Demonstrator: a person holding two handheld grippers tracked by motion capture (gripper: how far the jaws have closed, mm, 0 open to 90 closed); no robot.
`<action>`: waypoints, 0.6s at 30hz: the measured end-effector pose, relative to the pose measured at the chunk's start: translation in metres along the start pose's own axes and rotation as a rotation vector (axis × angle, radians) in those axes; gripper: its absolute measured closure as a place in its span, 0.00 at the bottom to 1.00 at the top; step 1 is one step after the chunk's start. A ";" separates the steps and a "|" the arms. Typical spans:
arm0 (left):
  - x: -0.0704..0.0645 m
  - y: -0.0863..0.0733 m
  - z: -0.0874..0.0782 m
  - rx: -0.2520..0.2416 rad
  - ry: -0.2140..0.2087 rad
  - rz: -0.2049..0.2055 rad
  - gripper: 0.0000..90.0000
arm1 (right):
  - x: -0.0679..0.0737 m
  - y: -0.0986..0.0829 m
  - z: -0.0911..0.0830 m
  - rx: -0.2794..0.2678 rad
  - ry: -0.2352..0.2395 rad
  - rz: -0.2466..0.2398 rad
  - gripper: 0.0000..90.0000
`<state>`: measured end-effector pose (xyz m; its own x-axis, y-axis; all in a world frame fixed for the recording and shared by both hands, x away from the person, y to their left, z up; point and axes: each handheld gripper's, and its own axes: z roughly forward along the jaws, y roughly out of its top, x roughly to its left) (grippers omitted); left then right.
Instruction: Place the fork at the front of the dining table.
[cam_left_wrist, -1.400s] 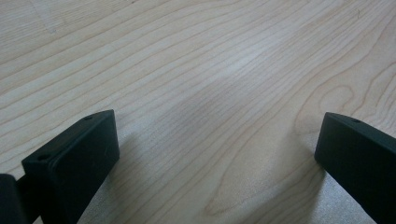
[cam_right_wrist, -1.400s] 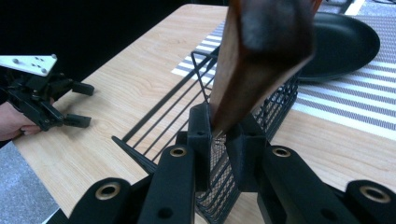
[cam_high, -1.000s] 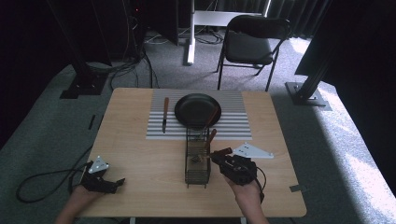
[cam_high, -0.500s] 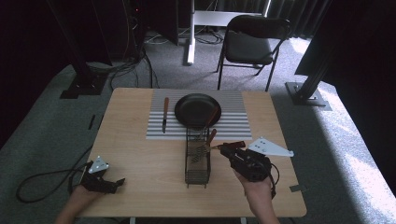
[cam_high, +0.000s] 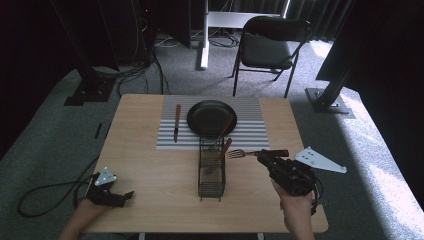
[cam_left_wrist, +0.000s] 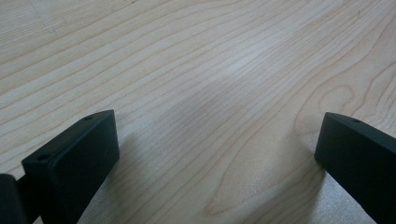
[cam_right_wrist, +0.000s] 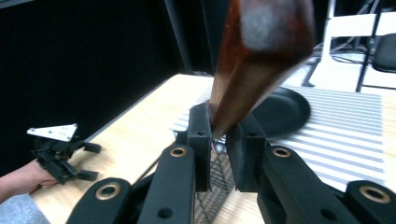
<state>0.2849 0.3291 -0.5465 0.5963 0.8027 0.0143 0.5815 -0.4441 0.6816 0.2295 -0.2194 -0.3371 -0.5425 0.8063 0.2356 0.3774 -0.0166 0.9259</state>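
Grey carpet (cam_high: 60, 125), black folding chair (cam_high: 267, 47), dark surroundings.

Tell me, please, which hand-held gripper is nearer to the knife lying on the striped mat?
Left, though not by much. The left hand-held gripper rests open near the table's front-left corner, toward the person from the knife. The right hand-held gripper holds a fork beyond the wire caddy.
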 end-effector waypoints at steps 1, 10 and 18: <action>0.000 0.000 0.000 0.000 0.000 0.000 0.00 | -0.002 -0.001 -0.001 0.004 -0.008 0.001 0.89; 0.000 0.000 0.000 0.000 0.000 0.000 0.00 | -0.034 -0.012 0.007 0.052 -0.152 0.015 0.89; 0.000 0.000 0.000 0.000 0.000 0.000 0.00 | -0.066 -0.026 0.032 0.094 -0.256 0.033 0.89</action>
<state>0.2848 0.3291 -0.5465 0.5962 0.8027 0.0144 0.5815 -0.4442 0.6815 0.2790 -0.2533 -0.3860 -0.3260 0.9297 0.1717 0.4662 0.0001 0.8847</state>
